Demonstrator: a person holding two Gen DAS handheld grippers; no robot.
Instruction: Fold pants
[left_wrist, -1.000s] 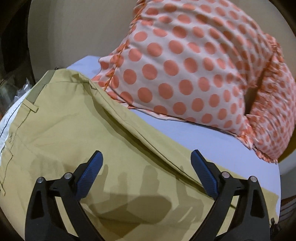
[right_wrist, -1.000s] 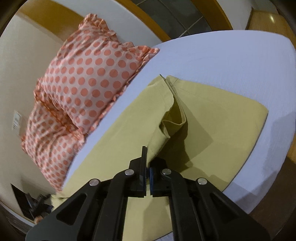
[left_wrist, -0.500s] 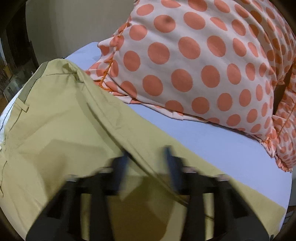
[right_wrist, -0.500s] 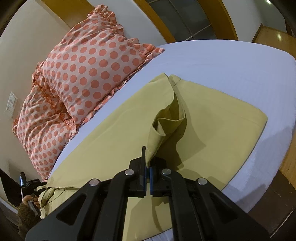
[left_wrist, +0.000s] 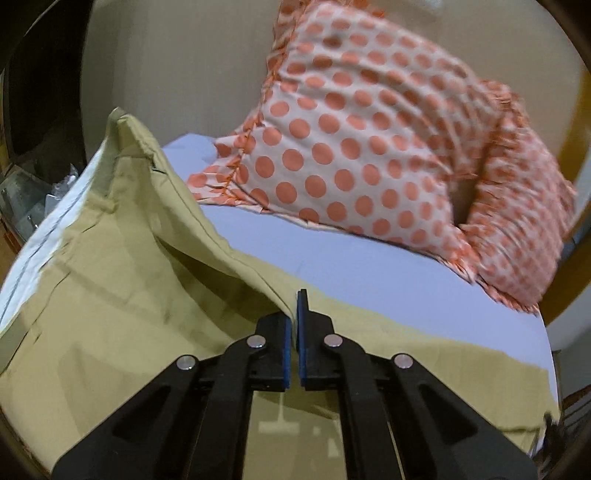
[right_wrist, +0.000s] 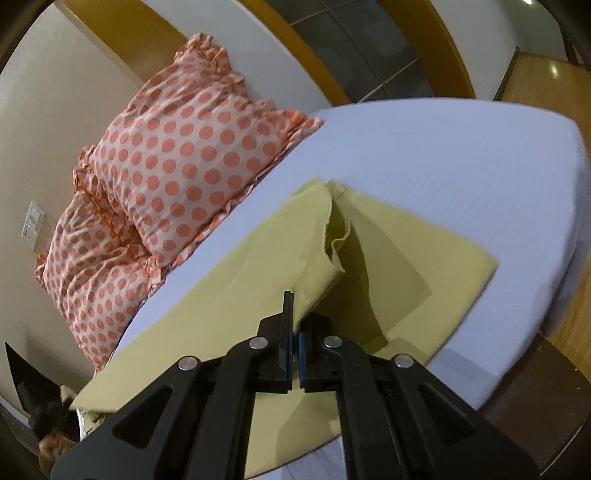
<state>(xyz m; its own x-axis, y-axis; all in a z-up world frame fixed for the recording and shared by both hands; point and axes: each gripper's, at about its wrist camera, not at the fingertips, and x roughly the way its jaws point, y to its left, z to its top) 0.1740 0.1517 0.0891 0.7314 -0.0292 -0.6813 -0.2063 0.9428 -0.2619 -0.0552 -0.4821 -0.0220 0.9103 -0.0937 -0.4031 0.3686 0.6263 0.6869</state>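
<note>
Olive-yellow pants (left_wrist: 110, 295) lie spread on a bed with a pale lilac sheet (left_wrist: 369, 266). My left gripper (left_wrist: 293, 317) is shut on the pants' far side edge, near the waist end, and lifts it into a ridge running up to the waistband (left_wrist: 122, 125). In the right wrist view the pants (right_wrist: 229, 295) stretch toward the leg ends. My right gripper (right_wrist: 295, 317) is shut on a leg hem (right_wrist: 317, 288) and holds it raised, the cloth drooping in a fold above the flat lower layer (right_wrist: 424, 258).
Two pink pillows with orange dots (left_wrist: 369, 147) (right_wrist: 177, 158) lean against the wall beyond the pants. The sheet (right_wrist: 461, 155) extends to the bed's corner, with wooden floor (right_wrist: 546, 81) beyond. Dark clutter (left_wrist: 44, 177) sits off the bed at left.
My left gripper was open above the pants, then closed on the far edge and lifted it. My right gripper stayed shut on the hem and raised it slightly.
</note>
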